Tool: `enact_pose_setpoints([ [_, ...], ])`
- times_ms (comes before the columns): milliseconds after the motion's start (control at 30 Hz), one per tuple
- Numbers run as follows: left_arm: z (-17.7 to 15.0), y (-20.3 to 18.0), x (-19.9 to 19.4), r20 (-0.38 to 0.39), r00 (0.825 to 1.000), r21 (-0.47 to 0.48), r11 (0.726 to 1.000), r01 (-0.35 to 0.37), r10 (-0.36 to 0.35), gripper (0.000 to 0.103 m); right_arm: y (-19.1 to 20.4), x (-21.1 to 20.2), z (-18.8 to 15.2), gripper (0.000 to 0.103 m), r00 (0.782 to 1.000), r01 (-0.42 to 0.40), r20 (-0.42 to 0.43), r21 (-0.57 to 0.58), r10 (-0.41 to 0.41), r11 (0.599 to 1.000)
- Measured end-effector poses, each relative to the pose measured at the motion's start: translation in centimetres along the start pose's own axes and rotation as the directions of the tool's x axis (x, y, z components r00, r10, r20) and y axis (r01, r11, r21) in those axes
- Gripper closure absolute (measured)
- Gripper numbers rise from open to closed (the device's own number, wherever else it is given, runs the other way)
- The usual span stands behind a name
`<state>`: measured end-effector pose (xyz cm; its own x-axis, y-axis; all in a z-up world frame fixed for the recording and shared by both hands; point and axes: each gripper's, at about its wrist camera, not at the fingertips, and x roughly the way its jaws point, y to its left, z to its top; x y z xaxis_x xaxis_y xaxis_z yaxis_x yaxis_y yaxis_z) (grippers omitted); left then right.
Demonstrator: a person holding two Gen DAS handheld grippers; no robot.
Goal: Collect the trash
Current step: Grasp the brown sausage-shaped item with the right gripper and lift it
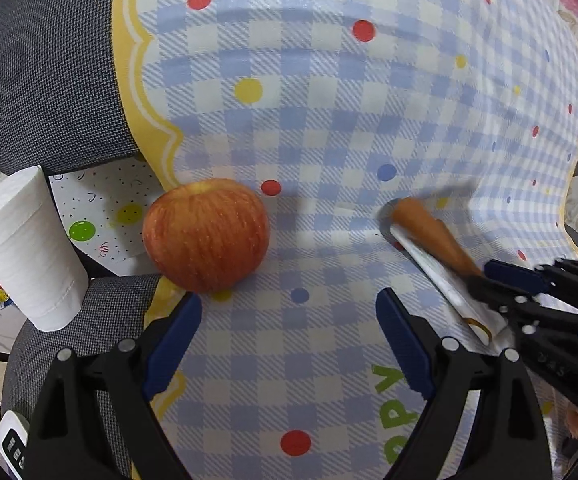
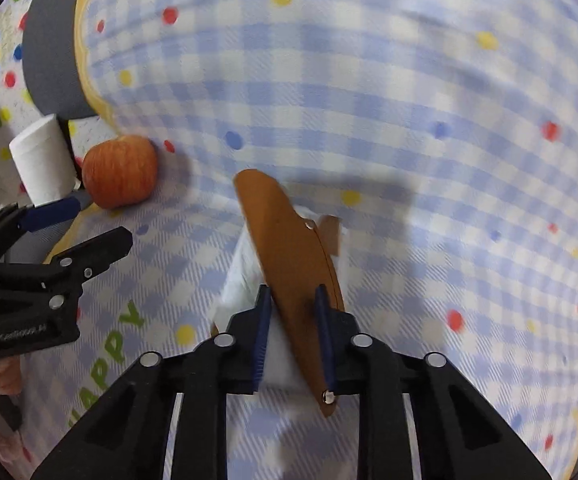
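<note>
The brown pouch [image 2: 289,264], a flat leather-like piece with metal snaps, sits together with a white wrapper [image 2: 245,268] between the blue pads of the right claw [image 2: 293,332], which is clamped on both; the pouch stands on edge and tilts away from the claw, its rounded tip pointing ahead, its lower end close over the table [image 2: 409,80] in its blue-and-white checked cloth with coloured dots. Whether the tip touches the cloth cannot be told. In the left wrist view the same pouch [image 1: 433,236] and wrapper [image 1: 441,276] run up and to the left from the right claw [image 1: 489,284]. The left claw [image 1: 289,340] hangs with its jaws spread wide and nothing between them, only bare cloth. Ahead and to the left of the left claw rests a red apple [image 1: 207,236], near the cloth's yellow scalloped border. Further left stands a white paper roll [image 1: 29,248], tilted, beside a grey mesh chair [image 1: 45,60].
</note>
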<state>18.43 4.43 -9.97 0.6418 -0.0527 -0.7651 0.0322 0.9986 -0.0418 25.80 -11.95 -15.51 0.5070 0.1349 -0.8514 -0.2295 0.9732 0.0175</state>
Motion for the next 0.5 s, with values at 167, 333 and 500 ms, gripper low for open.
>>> enact_pose_setpoints([
  [167, -0.2, -2.0, -0.8, 0.011, 0.999, 0.036, 0.998, 0.044, -0.044, 0.017, -3.5, -5.0, -2.2, 0.092, 0.992, -0.015, 0.122, 0.177, -0.007, 0.984],
  [333, -0.1, -5.1, -1.1, 0.008, 0.995, 0.077, 0.992, 0.1, -0.101, 0.017, -5.7, -9.3, -4.0, 0.092, 0.975, -0.001, 0.214, 0.246, -0.053, 0.969],
  [500, 0.0, -7.6, 0.9, -0.051, 0.99, 0.069, 0.989, 0.134, -0.13, 0.029, -7.0, -11.7, -5.2, 0.092, 0.963, -0.018, 0.262, 0.28, -0.059, 0.96],
])
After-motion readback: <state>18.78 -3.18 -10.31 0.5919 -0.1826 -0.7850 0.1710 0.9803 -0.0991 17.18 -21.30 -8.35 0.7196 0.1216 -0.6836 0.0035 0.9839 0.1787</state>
